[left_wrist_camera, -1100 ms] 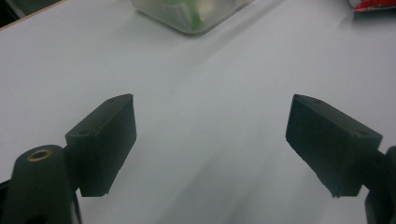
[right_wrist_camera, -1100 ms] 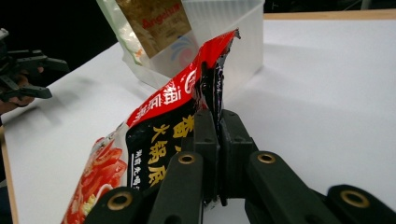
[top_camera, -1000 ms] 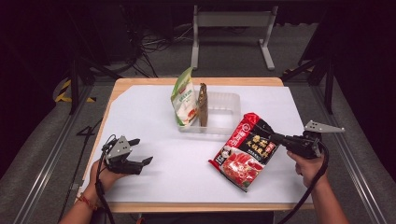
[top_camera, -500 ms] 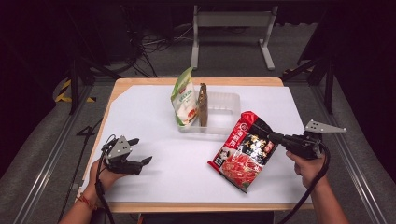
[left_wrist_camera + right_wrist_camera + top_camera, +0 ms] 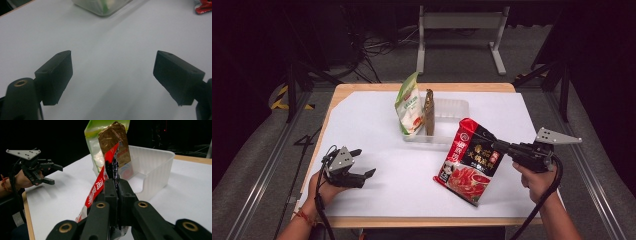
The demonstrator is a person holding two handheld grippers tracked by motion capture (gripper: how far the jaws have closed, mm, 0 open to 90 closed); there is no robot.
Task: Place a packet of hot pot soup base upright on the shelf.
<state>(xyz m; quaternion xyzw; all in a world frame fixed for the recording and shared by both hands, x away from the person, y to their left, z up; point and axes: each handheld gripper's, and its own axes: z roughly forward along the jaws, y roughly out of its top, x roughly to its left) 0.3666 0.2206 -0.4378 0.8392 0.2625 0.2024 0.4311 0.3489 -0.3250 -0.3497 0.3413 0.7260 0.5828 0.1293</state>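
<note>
A red and black food pouch (image 5: 469, 160) hangs tilted over the white table cover, its lower corner near the surface. My right gripper (image 5: 497, 146) is shut on the pouch's right edge; in the right gripper view both jaws clamp the pouch (image 5: 100, 187) edge-on. A clear plastic bin (image 5: 447, 112) stands at the table's middle rear, holding an upright green and white bag (image 5: 408, 107) and a slim brown packet (image 5: 429, 112). My left gripper (image 5: 362, 162) rests at the front left, open, with bare table between its fingers (image 5: 56, 75).
The white cover (image 5: 372, 125) lies over a wooden table whose edge (image 5: 427, 221) shows along the front. A metal stand (image 5: 462, 22) and cables sit on the floor beyond the table. The bin (image 5: 155, 167) stands just beyond the held pouch.
My right gripper has lifted the red pouch up off the table and shifted it slightly left, toward the bin. The left hand has stayed put.
</note>
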